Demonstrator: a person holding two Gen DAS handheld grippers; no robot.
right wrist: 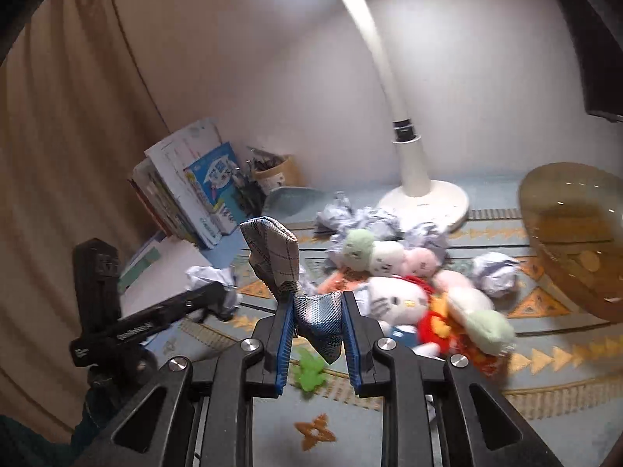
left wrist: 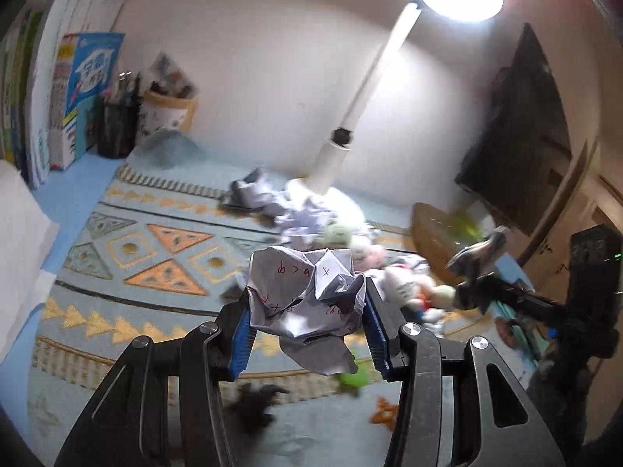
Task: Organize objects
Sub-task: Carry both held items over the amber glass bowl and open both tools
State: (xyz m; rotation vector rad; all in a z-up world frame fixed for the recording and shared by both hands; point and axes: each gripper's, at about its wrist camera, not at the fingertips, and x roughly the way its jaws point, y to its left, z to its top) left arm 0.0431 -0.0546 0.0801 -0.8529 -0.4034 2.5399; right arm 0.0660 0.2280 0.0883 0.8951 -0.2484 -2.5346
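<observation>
**Crumpled paper in one claw, plaid cloth in the other**

Crumpled white paper with red handwriting sits pinched between the blue pads of the left claw, lifted above the patterned mat on the bench. Beyond it lie more paper wads, a heap of plush toys and the white desk lamp. Books and a dark pen holder stand at far left. At right, the right claw appears, blurred, carrying something grey.

From the right wrist, the right claw is clamped on a grey-blue plaid cloth, whose free end stands up above the pads. The plush toys lie just ahead, paper wads around them, an amber glass bowl at right. The left claw shows at left with its paper.
</observation>
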